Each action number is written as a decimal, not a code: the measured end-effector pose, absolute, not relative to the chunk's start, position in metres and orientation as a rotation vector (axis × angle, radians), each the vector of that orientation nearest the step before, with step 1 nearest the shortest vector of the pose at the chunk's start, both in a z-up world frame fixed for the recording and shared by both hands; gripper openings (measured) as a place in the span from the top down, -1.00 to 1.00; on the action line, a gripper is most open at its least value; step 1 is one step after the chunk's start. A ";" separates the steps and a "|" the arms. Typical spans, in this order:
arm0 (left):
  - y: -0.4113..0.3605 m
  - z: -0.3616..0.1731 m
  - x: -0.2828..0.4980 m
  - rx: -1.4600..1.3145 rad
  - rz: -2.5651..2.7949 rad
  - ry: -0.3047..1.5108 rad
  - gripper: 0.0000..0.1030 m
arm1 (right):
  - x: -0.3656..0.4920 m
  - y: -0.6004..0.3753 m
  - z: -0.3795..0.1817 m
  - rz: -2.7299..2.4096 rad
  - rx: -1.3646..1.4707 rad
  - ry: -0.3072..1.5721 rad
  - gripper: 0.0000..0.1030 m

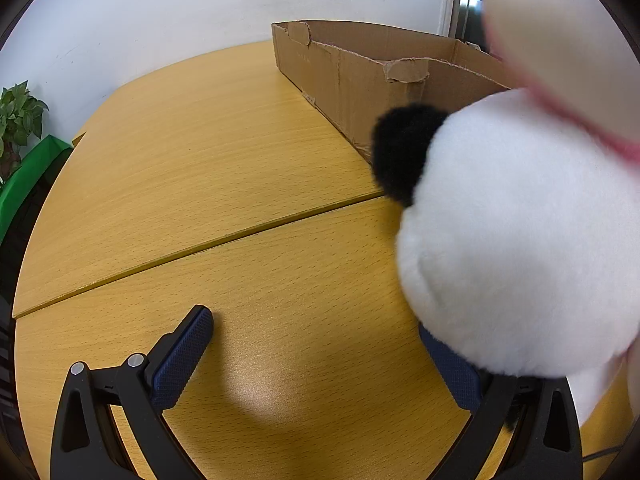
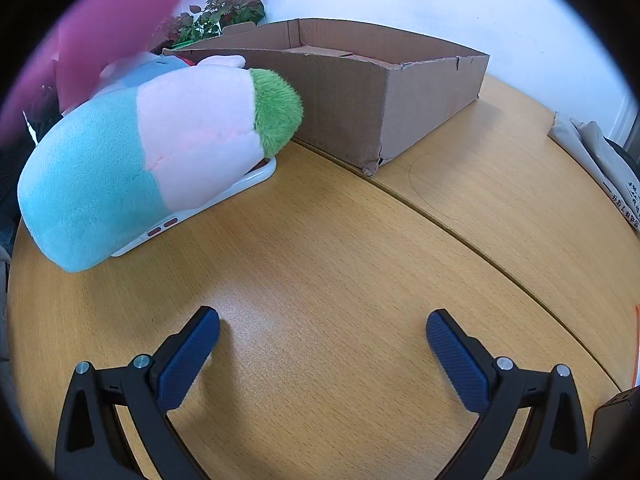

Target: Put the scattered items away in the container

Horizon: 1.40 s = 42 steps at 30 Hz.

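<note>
In the left wrist view a white plush toy (image 1: 512, 232) with a black ear fills the right side, close to the lens, hiding my right finger's tip. My left gripper (image 1: 320, 340) is open above the table. A low cardboard box (image 1: 360, 76) stands beyond. In the right wrist view my right gripper (image 2: 323, 336) is open and empty over the table. A blue, pink and green plush toy (image 2: 160, 152) lies to the left on a white device (image 2: 224, 196) with red buttons. The cardboard box (image 2: 384, 100) stands behind it.
The wooden table (image 2: 320, 248) has a seam across it. Potted plants (image 2: 224, 16) stand behind the box and another plant (image 1: 18, 120) at the left edge. Papers (image 2: 600, 168) lie at the right. A blurred pink shape (image 2: 100, 20) covers the upper left.
</note>
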<state>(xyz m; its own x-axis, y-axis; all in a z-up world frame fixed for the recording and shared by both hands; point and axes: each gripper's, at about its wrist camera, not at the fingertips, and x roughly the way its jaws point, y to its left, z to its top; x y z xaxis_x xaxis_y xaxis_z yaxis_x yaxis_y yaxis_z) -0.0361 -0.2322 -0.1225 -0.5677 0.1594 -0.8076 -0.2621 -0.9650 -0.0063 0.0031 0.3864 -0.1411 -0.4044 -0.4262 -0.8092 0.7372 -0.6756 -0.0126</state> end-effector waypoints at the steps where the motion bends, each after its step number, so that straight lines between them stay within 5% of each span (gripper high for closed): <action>1: -0.236 -0.122 -0.035 -1.318 2.592 0.156 -1.00 | 0.003 0.386 -0.141 -2.110 1.068 0.485 -1.00; 42: -0.237 -0.123 -0.039 -1.325 2.602 0.149 -1.00 | 0.007 0.382 -0.141 -2.119 1.074 0.478 -1.00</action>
<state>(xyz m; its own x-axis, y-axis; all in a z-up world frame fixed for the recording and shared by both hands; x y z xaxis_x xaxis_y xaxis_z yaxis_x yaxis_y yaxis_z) -0.0385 -0.2371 -0.1229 -0.5705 0.1468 -0.8080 -0.2383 -0.9712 -0.0081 0.0075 0.3819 -0.1413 -0.4088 -0.4221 -0.8091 0.7286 -0.6849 -0.0108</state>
